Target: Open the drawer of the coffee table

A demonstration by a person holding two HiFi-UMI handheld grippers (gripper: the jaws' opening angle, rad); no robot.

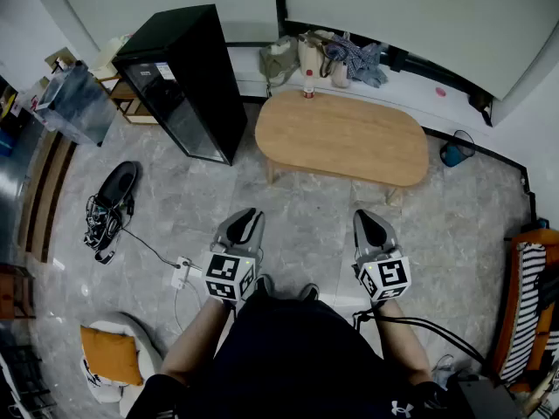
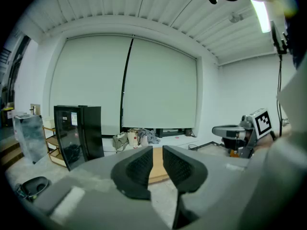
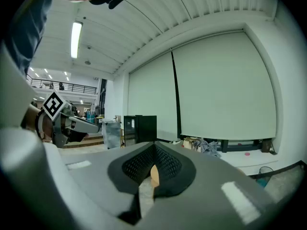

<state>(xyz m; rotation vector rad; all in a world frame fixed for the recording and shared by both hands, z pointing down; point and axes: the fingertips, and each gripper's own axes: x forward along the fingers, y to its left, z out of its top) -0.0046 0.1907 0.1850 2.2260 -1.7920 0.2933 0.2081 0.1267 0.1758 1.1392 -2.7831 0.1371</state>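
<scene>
The coffee table (image 1: pixel 341 136) is a low oval wooden one on the grey stone floor ahead of me. None of the views shows a drawer. My left gripper (image 1: pixel 247 216) hovers over the floor short of the table's near left end; its jaws stand a little apart with nothing between them. In the left gripper view (image 2: pixel 158 152) a strip of the table (image 2: pixel 157 172) shows through that gap. My right gripper (image 1: pixel 371 219) hangs level with it, short of the table's near right part, and is shut and empty. The right gripper view (image 3: pixel 154 145) shows a sliver of the table (image 3: pixel 154 175) under the pads.
A black glass-door cabinet (image 1: pixel 188 77) stands left of the table. Bags and cloth (image 1: pixel 323 59) lie on the low ledge behind it, and a small bottle (image 1: pixel 307 90) stands on the table's far edge. Shoes and cables (image 1: pixel 109 203) and a power strip (image 1: pixel 181 273) are at left; a teal object (image 1: pixel 452 154) at right.
</scene>
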